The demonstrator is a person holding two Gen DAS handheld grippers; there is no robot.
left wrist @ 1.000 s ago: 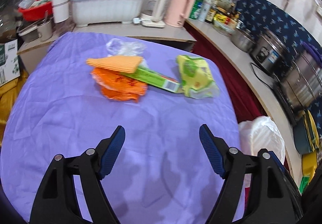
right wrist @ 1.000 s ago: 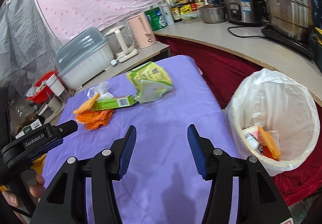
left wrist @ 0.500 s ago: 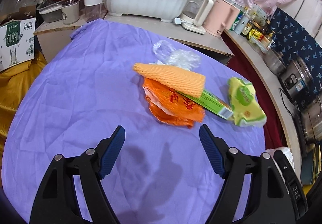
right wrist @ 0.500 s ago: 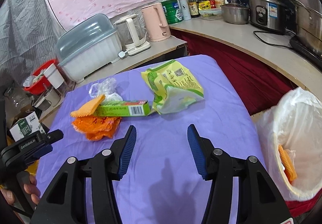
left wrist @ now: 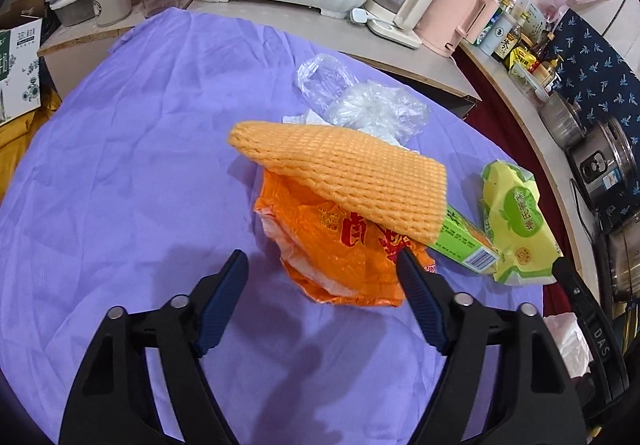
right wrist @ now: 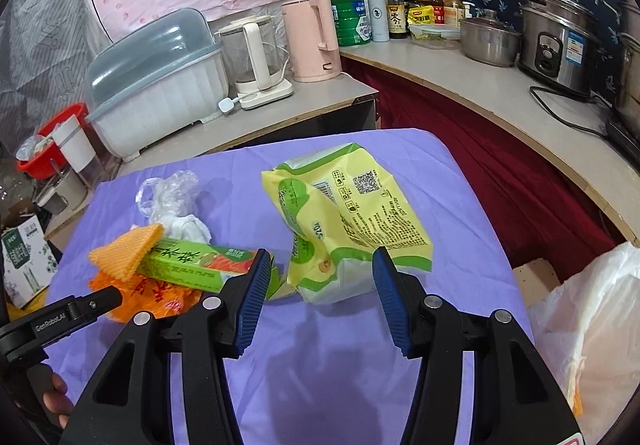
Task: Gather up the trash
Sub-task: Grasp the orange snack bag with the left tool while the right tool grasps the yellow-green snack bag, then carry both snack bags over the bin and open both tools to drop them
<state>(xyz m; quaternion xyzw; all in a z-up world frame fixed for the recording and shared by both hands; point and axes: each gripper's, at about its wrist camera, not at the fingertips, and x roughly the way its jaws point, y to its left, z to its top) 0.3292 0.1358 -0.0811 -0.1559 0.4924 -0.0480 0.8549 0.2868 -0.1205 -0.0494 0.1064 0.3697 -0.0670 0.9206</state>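
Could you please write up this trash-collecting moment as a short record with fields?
surface: table with purple cloth
trash pile: orange foam net lying over orange plastic bag and green carton; clear plastic wrap behind them
separate item: yellow-green snack bag, beside the carton
left claw: open, jaws just been closing, nothing pressed between them, orange bag ahead
right claw: open, empty, aimed at the snack bag
bin: white bin liner at the table's right
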